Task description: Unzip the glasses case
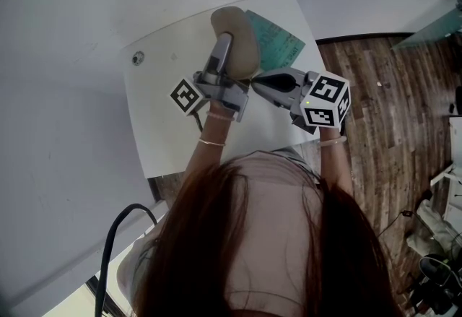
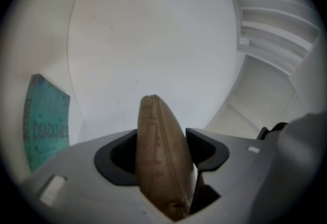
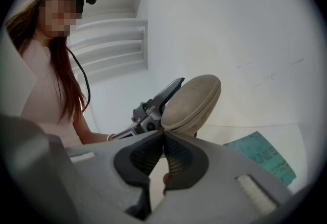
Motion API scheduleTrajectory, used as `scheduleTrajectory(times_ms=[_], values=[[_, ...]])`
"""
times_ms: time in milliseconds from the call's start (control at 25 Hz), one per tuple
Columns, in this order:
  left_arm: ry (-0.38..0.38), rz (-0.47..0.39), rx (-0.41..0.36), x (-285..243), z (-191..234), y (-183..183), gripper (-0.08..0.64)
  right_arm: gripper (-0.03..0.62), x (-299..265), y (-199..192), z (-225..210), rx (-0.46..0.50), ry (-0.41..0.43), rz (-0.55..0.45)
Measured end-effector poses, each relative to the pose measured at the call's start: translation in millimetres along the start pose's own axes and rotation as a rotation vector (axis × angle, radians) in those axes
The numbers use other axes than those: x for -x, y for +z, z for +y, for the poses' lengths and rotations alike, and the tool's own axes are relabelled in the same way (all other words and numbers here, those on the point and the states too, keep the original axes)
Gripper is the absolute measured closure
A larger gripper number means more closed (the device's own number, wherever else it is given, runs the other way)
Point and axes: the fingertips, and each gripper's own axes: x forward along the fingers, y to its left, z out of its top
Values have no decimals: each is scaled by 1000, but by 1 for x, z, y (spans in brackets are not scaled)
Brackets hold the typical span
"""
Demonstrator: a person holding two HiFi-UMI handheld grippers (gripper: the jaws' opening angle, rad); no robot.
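A tan fabric glasses case (image 1: pixel 238 37) is held up over the white table (image 1: pixel 162 131), gripped at one end by my left gripper (image 1: pixel 229 47). In the left gripper view the case (image 2: pixel 162 151) stands on edge between both pads, seam facing the camera. My right gripper (image 1: pixel 253 83) comes in from the right, shut, its tips (image 3: pixel 163 133) meeting right at the case's (image 3: pixel 193 101) zip seam near the held end. A small brown tab shows between its pads, seemingly the zipper pull. The zip looks closed along the visible edge.
A teal printed sheet (image 1: pixel 280 45) lies on the table under and right of the case. A round grommet (image 1: pixel 137 58) sits near the table's far left corner. Wooden floor (image 1: pixel 393 128) lies to the right of the table. The person's head and arms fill the lower middle.
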Motion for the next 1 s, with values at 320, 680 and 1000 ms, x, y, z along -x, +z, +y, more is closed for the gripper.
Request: scheduleTrajectory(times_ms=[320,680,1000], values=[[17,-10,-20,0,1,0,269,586,-7,-2,4,11,7,21],[18,18,-38,-3,0,-5,270,588,-14,-2,6,43,2,51],[8,45,-38,-8,-1,-11,270,588,-11,-1,5,74,-14,59]])
